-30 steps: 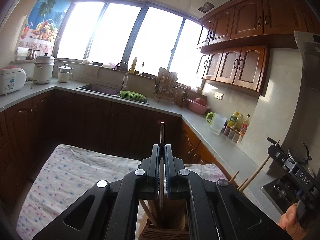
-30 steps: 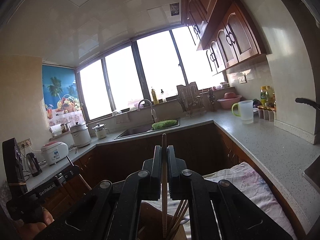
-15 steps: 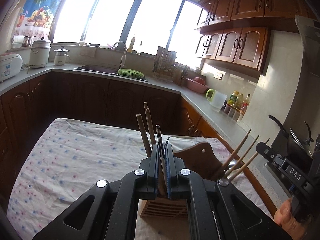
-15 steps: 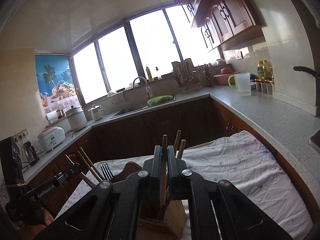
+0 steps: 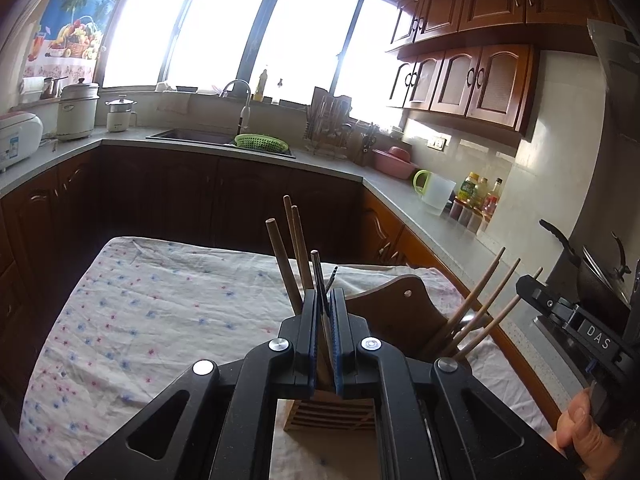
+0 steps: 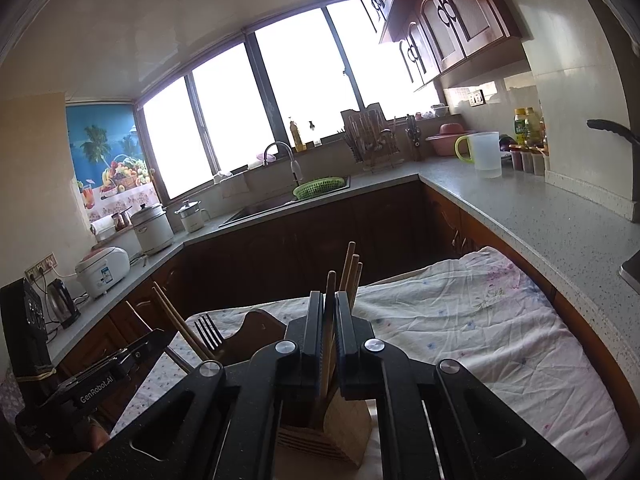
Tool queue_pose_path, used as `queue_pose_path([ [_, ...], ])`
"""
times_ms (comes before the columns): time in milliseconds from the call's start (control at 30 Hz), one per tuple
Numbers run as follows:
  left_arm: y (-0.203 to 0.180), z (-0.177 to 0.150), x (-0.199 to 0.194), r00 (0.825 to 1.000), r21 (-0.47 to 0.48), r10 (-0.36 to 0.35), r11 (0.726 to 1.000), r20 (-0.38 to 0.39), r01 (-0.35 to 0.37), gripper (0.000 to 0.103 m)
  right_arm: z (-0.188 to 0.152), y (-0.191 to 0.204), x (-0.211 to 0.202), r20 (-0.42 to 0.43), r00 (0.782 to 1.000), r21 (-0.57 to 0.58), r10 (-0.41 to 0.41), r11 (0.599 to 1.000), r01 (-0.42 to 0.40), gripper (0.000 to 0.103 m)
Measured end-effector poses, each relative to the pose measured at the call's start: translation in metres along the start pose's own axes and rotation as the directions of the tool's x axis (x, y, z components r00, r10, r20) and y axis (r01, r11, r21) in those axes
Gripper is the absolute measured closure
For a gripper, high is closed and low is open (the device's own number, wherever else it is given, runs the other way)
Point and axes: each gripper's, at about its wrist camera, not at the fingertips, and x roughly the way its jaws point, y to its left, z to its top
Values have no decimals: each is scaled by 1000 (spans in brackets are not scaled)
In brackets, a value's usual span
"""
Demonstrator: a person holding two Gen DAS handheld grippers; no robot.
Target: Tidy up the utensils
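The left gripper (image 5: 325, 320) is clenched on a dark, thin utensil handle (image 5: 318, 276) standing upright over the wooden utensil holder (image 5: 332, 412); the right gripper (image 6: 329, 332) is clamped on a wooden chopstick (image 6: 330, 292) whose lower end drops into that holder (image 6: 340, 428), which sits on the floral tablecloth (image 5: 140, 312) with more chopsticks (image 5: 480, 300) and a fork (image 6: 210, 332) in it

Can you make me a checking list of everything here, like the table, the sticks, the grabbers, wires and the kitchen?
Surface: floral cloth covers the table.
Job's things: wooden holder with chopsticks and a fork standing in it.
Clutter: nothing seen on the cloth.
Grippers: left gripper shut on a dark utensil; right gripper shut on a wooden chopstick.
Cables: cord by the kettle.
Surroundings: sink, green basket, jug.
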Motion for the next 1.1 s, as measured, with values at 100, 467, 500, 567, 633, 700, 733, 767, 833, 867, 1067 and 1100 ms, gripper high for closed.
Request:
queue_pose_path([
  [100,-1,0,-1,1000,-1,5,1000,-6,-5,98,-1,-1,1,-6,1000,4,0,1000,0,98],
  [467,-6,3,-25,1000,-20,18,1000,-18,-18,75,2,-9,-12,12,1000,51,6,999,-6,78],
  [500,-7,1,-29,1000,-17,25,1000,-12,-25,69,2,-10,-15,17,1000,56,7,998,-7,74],
  [567,-9,-2,-38,999,-20,36,999,-5,-36,61,2,-11,-21,27,1000,64,5,998,-7,65],
  [633,-10,-6,-47,999,-22,42,999,0,-42,55,2,-11,-25,32,999,68,9,998,-11,59],
  [700,-11,-11,-55,998,-23,56,998,-1,-56,47,1,-10,-29,36,999,73,15,997,-18,43],
  [733,-11,-12,-59,998,-24,66,998,-1,-66,43,0,-10,-32,41,999,75,19,997,-22,32],
  [767,-11,-14,-64,997,-27,77,997,4,-77,37,-2,-9,-35,47,999,74,21,997,-25,25],
  [833,-11,-18,-74,995,-30,96,995,12,-95,32,-4,-7,-42,54,998,68,25,997,-29,19],
  [867,-11,-20,-79,995,-34,103,994,12,-102,29,-5,-6,-45,56,998,65,28,997,-32,18],
  [1067,-17,-31,-111,990,-21,136,991,29,-135,22,-17,0,-65,55,998,61,43,997,-46,14],
  [1100,-17,-33,-117,990,-21,137,990,33,-136,20,-20,0,-70,54,998,63,46,997,-49,13],
])
